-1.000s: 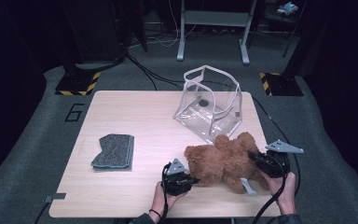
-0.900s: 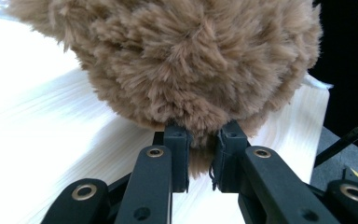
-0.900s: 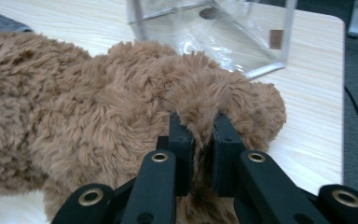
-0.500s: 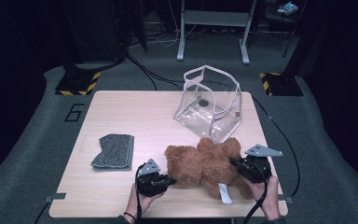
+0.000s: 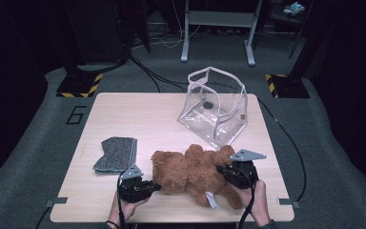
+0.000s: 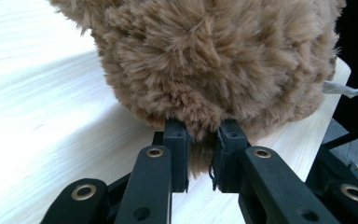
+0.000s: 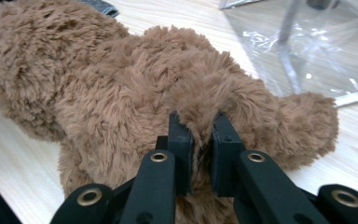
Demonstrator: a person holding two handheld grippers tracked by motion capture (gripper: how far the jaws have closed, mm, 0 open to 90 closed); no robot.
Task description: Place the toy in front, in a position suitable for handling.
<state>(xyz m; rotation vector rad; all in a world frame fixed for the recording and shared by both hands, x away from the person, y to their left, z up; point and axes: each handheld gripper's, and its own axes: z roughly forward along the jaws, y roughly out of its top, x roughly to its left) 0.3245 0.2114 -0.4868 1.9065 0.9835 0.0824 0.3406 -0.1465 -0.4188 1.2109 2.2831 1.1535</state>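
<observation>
So we're looking at the table [image 5: 138, 119] first, then the clear bag [image 5: 217, 107] sitting open just beyond the right gripper [image 5: 229, 172], then the teddy bear [image 5: 195, 171] lying stretched between both claws. We're reckoning this is the carry step: the bear is pinched at both ends and probably heading for that bag, so the next move is calling for a lift and a swing toward the opening without the fur slipping out. The left gripper [image 5: 153, 187] is nearly closed on a tuft at the head end [image 6: 200, 140], something the high view is hiding. The right one is clamping fur on a limb [image 7: 203, 126]. A grey cloth [image 5: 116, 153] is lying off beyond the left claw.
</observation>
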